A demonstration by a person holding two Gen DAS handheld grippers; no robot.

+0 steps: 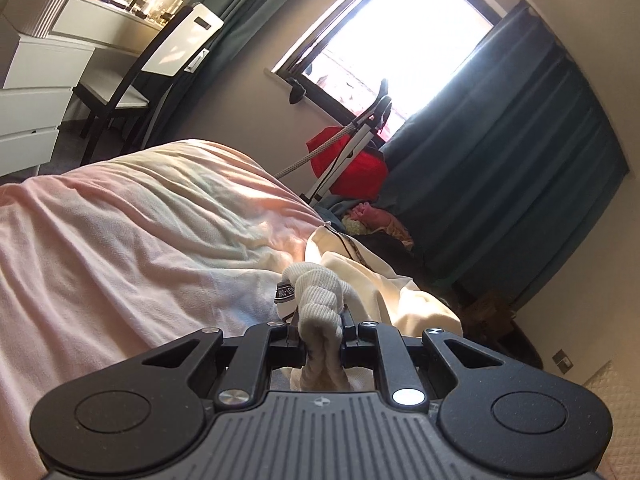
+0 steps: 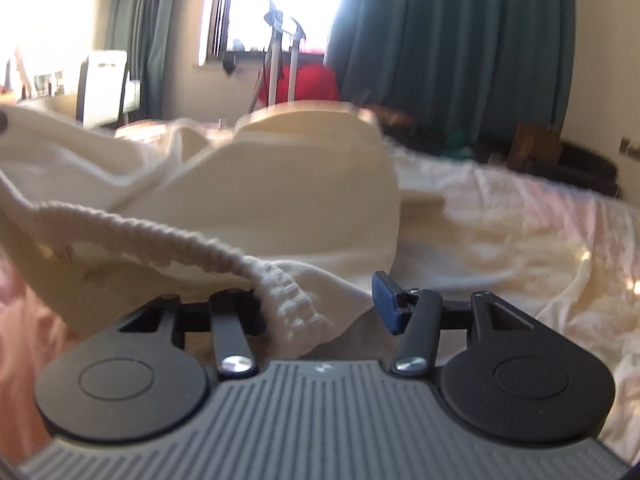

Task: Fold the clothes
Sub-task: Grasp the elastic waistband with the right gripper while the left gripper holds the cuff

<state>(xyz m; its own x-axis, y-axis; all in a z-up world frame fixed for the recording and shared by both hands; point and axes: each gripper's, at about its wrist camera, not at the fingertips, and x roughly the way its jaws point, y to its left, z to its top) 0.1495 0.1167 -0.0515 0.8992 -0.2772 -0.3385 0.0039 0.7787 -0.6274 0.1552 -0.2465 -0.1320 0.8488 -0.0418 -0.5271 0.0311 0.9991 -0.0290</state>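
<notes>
My left claw (image 1: 322, 338) is clamped on the ribbed hem (image 1: 320, 300) of a cream garment (image 1: 384, 288), which trails off toward 1 o'clock across the bed (image 1: 140, 220). My right claw (image 2: 316, 308) stands wide, with the same ribbed edge (image 2: 168, 236) draped across its gap and running off to 10 o'clock; nothing is pinched there.

The risk as I judge it: if I lift now, only one corner is held, so the garment could swing and bunch instead of spreading flat. The hem lying loose in the right claw could slide out, or I could close on a doubled layer and fold it crooked. The bed edge at 2 o'clock in the left view is near; cloth might drag over it.

The right view is blurred. I cannot tell what kind of garment this is, nor how much is already folded.
</notes>
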